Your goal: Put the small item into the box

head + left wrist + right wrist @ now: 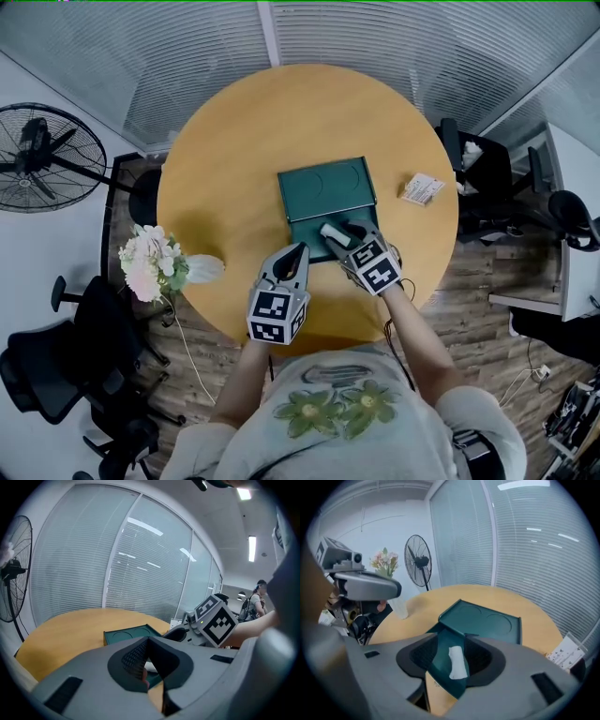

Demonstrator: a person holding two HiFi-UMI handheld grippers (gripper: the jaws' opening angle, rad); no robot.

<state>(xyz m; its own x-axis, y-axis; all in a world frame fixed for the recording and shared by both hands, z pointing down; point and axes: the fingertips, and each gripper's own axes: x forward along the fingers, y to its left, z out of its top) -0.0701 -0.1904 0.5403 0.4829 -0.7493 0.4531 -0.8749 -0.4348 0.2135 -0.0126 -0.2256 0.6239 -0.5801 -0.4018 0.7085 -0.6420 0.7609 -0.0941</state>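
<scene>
On the round wooden table (234,150) a dark green box (326,187) lies open, its lid flat behind the tray. A small white item (332,230) rests in the tray at the near edge. My right gripper (345,234) hangs just over it, open. In the right gripper view the white item (458,663) lies on the green tray (440,667), seen between the spread jaws of the right gripper (451,641). My left gripper (300,249) is shut and empty, its tip at the tray's near left corner. The left gripper view shows the left gripper (149,641) before the box (129,634).
A vase of pale flowers (152,262) stands at the table's left edge. A small printed card (422,188) lies at the right. A floor fan (37,155) and office chairs (56,375) ring the table. A person (258,603) stands far back.
</scene>
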